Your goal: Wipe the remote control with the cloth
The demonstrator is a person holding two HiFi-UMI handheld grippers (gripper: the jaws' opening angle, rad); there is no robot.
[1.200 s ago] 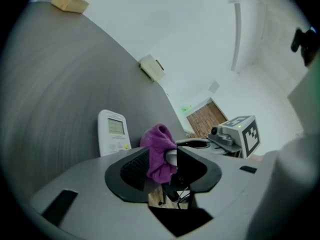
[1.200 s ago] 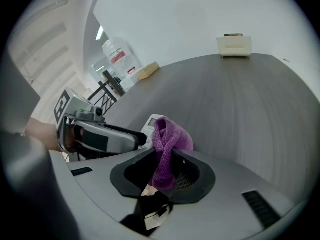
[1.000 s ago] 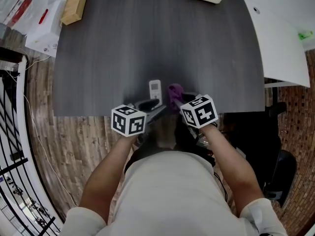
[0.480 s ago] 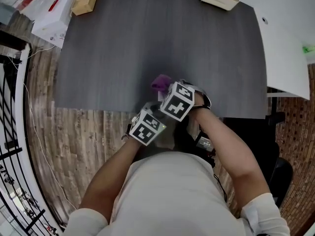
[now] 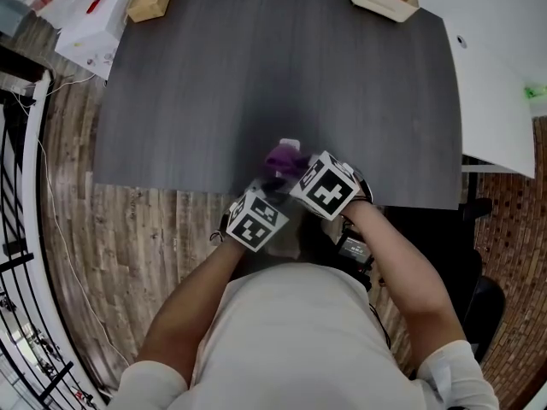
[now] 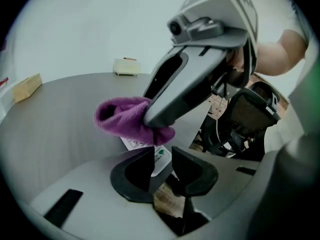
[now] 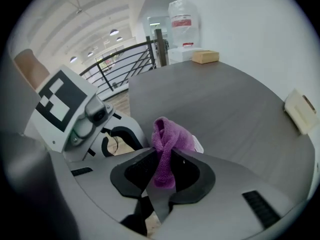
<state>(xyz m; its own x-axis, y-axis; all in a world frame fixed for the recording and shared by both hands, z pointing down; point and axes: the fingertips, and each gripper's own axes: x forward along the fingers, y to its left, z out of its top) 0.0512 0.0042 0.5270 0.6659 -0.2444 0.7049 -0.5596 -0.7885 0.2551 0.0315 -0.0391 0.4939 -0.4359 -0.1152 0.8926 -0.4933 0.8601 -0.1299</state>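
No word or number can be read anywhere.

- Remote (image 6: pixel 134 144), between the closing left tongs (image 6: pixel 162 160): white label with fine print and a green dot, too small to read.
- Left cube (image 5: pixel 256 220) and right cube (image 5: pixel 329 186): black-and-white square markers, no letters.
- Packet (image 5: pixel 85 32), far beyond the left tongs: red mark, unreadable.
- Jug (image 7: pixel 182 16), far beyond the right tongs (image 7: pixel 162 171): red band, blurred.

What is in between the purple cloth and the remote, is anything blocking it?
Nothing visible is. The right gripper pinches the purple cloth, which sits right over the far part of the remote control and seems to touch it. The left gripper is closing its jaws on the remote's near end.
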